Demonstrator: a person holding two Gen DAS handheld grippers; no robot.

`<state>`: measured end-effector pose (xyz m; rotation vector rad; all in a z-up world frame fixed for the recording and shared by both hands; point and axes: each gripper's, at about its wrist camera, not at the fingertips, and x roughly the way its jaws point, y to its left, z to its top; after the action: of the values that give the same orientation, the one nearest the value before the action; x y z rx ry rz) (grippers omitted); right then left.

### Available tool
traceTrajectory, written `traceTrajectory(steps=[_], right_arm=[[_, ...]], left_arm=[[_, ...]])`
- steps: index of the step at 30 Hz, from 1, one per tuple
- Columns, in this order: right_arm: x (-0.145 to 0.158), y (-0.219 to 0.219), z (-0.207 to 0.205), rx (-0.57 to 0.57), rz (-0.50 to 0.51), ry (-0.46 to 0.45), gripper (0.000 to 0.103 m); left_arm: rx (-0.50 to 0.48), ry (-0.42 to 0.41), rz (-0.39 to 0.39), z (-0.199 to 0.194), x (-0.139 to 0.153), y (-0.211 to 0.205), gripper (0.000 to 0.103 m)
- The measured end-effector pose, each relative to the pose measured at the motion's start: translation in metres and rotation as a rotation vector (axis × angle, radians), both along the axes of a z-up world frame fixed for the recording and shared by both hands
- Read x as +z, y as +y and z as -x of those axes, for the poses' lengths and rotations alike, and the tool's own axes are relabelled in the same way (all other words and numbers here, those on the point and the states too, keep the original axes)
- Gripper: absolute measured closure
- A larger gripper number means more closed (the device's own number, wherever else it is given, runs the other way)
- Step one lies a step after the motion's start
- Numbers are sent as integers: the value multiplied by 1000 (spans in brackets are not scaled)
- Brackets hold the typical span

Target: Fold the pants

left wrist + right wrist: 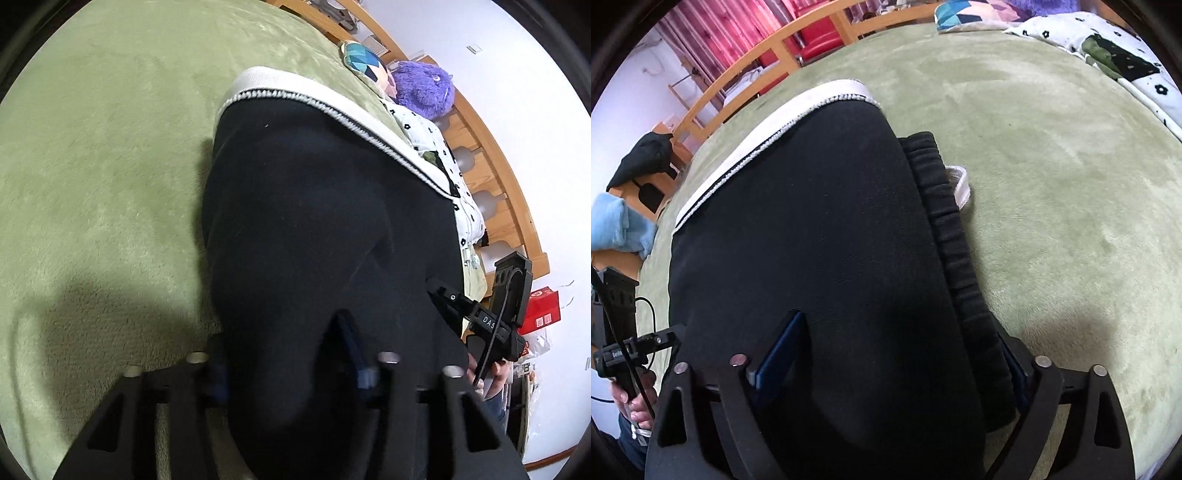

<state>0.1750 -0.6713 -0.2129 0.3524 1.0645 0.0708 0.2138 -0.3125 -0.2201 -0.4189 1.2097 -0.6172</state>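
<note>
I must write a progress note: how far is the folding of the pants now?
Done: the black pants lie doubled on the green blanket, the white stripe along one edge and the waistband showing below the top layer. In hand: left claw and right claw both straddle the near end. Left: probably another fold.

Black pants (325,221), white-striped; green blanket (103,166)

The black pants (325,229) lie folded in the middle of the green blanket (103,177), and they are the landmark here. To their left in the left wrist view, the blanket stretches bare and open. Beyond them sit a patterned pillow (365,66), a purple plush toy (424,88) and a flowered quilt (443,158), backed by the wooden bed rail (491,158).
</note>
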Motion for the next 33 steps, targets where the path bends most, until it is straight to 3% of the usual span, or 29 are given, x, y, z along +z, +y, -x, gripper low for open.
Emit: traceTrajectory(steps=[2, 4, 10, 15, 26, 29, 31, 32, 33], right_arm=[[8, 0, 7, -21, 3, -19, 30], [23, 2, 18, -39, 25, -54, 48], [67, 41, 40, -109, 67, -127, 70], [81, 114, 40, -94, 59, -136, 73], [70, 318, 19, 51, -109, -187, 73], [64, 369, 7, 98, -111, -177, 73], [52, 393, -1, 131, -64, -145, 72], [46, 397, -4, 140, -30, -132, 70], [42, 403, -2, 147, 19, -122, 61]], left_arm=[[-12, -30, 15, -1, 9, 4, 83], [-28, -56, 38, -1, 20, 5, 86], [-49, -107, 94, 3, 58, 37, 88], [-26, -161, 28, 1, 82, 101, 88], [133, -235, -113, 13, 116, 324, 88], [171, -229, -137, 14, 108, 367, 88], [180, -184, -137, 12, 88, 385, 87], [181, -159, -135, 12, 77, 388, 85], [183, -131, -153, 12, 62, 391, 81]])
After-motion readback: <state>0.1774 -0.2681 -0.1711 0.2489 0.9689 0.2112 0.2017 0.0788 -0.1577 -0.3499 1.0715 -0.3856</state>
